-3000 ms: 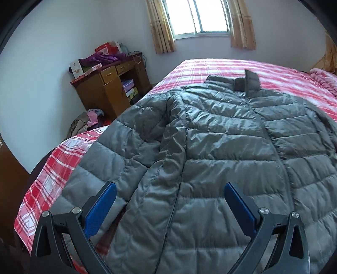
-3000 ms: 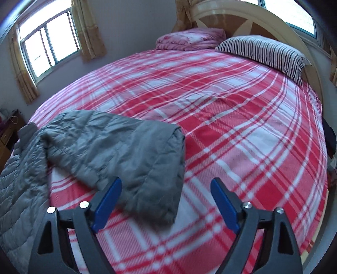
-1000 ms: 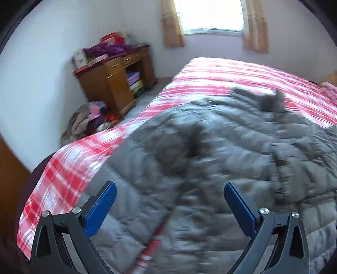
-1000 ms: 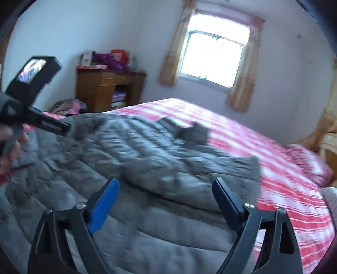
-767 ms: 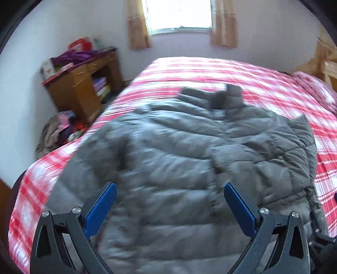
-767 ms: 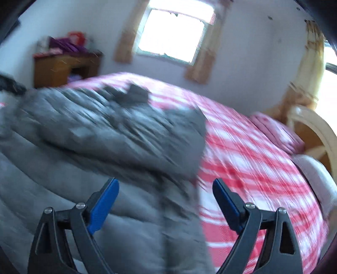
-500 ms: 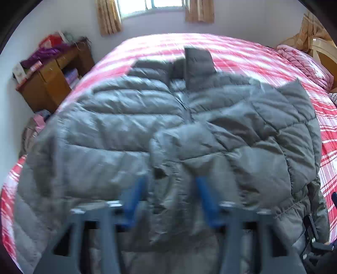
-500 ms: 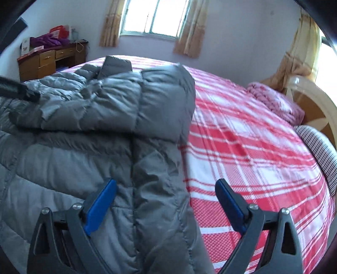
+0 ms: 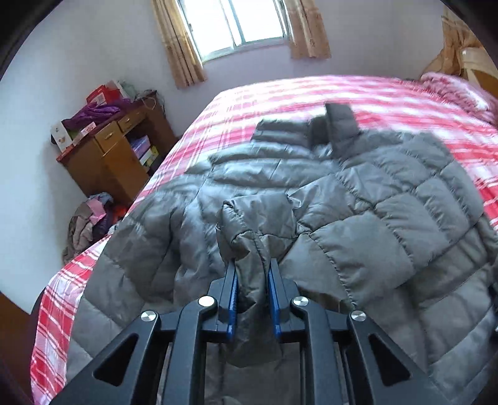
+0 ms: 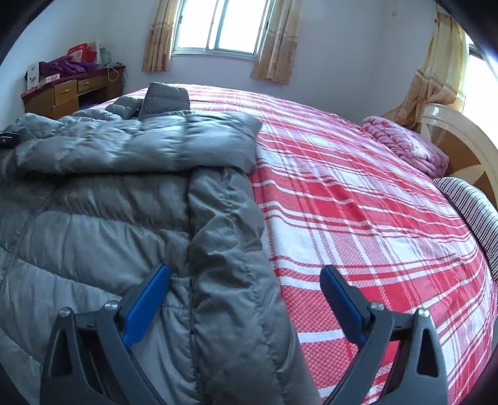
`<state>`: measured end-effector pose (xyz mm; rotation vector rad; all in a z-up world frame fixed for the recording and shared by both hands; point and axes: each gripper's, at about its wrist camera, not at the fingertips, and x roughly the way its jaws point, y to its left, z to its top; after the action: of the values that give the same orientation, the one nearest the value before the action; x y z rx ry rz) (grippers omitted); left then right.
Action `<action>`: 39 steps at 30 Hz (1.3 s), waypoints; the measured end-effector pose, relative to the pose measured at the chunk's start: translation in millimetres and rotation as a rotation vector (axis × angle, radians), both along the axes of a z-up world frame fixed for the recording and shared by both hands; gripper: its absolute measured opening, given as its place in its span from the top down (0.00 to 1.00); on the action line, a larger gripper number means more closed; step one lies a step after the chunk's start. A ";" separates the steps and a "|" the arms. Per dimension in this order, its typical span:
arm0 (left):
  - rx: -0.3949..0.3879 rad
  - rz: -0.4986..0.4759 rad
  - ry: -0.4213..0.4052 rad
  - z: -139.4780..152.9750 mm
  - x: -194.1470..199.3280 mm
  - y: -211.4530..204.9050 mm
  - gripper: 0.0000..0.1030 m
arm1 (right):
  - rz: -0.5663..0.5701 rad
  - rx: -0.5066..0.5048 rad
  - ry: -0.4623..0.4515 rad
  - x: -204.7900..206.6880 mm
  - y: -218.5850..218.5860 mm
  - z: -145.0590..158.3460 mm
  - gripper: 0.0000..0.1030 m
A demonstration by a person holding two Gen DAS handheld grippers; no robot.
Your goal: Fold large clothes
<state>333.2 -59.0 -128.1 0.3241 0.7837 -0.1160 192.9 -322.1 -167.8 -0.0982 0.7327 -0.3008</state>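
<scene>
A grey quilted down jacket is spread on the red-and-white plaid bedspread, one sleeve folded across its chest. The jacket's collar is turned toward the far window. The right gripper is held above the jacket's near edge, its jaws opening wide, with nothing pressed by the blue pads. Beyond the jacket a wooden desk is seen; a pink blanket and striped pillow are seen across the bedspread from the jacket.
</scene>
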 end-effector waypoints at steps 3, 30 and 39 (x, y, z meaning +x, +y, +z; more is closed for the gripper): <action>0.025 0.037 -0.002 -15.0 3.9 3.7 0.81 | 0.000 -0.004 0.010 1.7 0.8 -1.2 0.03; -0.091 0.120 0.016 -55.6 48.6 -33.0 0.06 | 0.122 0.216 -0.010 121.1 -2.9 24.0 0.26; -0.090 0.149 0.063 -67.1 56.7 -33.5 0.02 | 0.093 0.283 0.087 131.7 -14.2 -2.5 0.26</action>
<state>389.9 -92.5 -195.3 0.1763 0.8594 -0.0211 324.6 -336.3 -170.2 0.1238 0.8472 -0.1023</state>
